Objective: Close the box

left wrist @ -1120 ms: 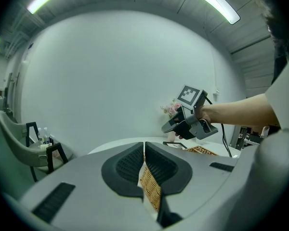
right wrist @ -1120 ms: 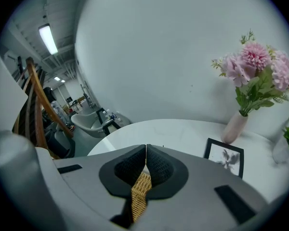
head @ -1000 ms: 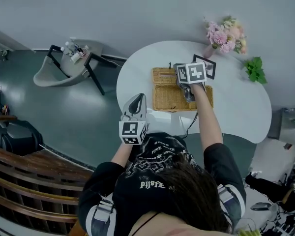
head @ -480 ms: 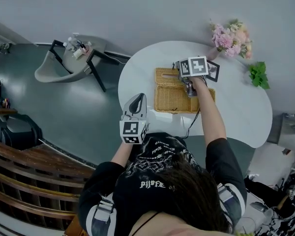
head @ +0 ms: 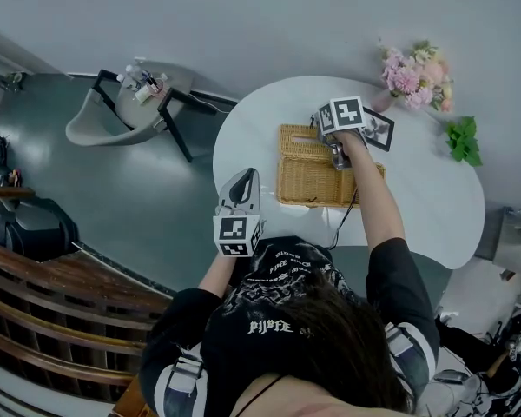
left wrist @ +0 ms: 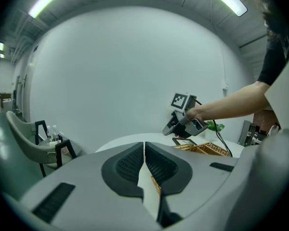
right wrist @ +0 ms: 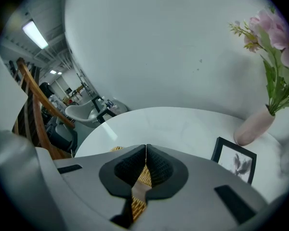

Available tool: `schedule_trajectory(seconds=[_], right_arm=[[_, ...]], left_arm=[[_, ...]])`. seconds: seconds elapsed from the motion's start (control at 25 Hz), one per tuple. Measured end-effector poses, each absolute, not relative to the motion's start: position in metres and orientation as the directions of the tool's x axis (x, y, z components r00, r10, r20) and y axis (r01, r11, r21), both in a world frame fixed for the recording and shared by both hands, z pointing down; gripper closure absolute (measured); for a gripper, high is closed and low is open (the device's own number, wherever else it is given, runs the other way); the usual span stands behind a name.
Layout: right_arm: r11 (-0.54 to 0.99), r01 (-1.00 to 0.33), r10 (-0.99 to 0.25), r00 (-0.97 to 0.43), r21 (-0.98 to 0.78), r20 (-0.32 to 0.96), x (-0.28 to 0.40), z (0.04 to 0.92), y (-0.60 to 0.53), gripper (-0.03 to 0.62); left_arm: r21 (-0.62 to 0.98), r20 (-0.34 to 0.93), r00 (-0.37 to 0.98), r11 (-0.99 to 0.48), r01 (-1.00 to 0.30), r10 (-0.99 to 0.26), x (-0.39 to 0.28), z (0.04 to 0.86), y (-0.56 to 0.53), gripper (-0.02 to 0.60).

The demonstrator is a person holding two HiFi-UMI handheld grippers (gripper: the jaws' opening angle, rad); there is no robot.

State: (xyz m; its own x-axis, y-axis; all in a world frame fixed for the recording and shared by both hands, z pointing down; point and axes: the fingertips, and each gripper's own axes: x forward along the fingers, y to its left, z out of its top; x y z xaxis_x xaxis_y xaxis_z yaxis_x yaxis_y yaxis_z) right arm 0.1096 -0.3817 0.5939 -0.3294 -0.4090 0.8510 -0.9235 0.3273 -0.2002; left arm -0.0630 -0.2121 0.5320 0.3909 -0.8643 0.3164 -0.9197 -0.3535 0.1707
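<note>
1. Right gripper (right wrist: 146,146) first: we see its jaws pressed together with nothing pinched, tipped down over the far side of the rectangular woven wicker box (head: 317,182).
2. Left gripper (left wrist: 144,143) is closed and empty too. It hangs off the near-left table edge over the grey floor, well apart from the box.
3. The box sits mid-table on the white round-edged table (head: 421,207), with its near side fairly close to the rim.
4. Free room: there's bare tabletop right of the box and a thinner strip on its left. Behind it, the black picture frame (head: 380,134) stands just beside the far right corner.
5. Our count: two grippers, one box, one frame, one bunch of pink flowers in a vase (head: 408,75), one green leafy plant (head: 463,142), and one grey chair (head: 104,122) off the table.
</note>
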Motion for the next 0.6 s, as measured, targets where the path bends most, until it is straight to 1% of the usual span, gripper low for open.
schedule_trajectory(seconds=[0.32, 0.48, 0.6], right_arm=[[0.298, -0.92, -0.366, -0.355, -0.253, 0.86, 0.11, 0.609, -0.394, 0.568], [0.298, -0.926, -0.34, -0.331, -0.233, 0.88, 0.113, 0.619, -0.399, 0.553], [0.284, -0.925, -0.315, -0.337, -0.251, 0.887, 0.113, 0.627, -0.402, 0.545]], left_arm=[[0.173, 0.332, 0.381, -0.341, -0.924, -0.863, -0.063, 0.535, -0.216, 0.552], [0.173, 0.345, 0.371, -0.33, -0.928, -0.862, -0.065, 0.54, -0.216, 0.552], [0.171, 0.349, 0.357, -0.316, -0.933, -0.866, -0.069, 0.541, -0.217, 0.552]])
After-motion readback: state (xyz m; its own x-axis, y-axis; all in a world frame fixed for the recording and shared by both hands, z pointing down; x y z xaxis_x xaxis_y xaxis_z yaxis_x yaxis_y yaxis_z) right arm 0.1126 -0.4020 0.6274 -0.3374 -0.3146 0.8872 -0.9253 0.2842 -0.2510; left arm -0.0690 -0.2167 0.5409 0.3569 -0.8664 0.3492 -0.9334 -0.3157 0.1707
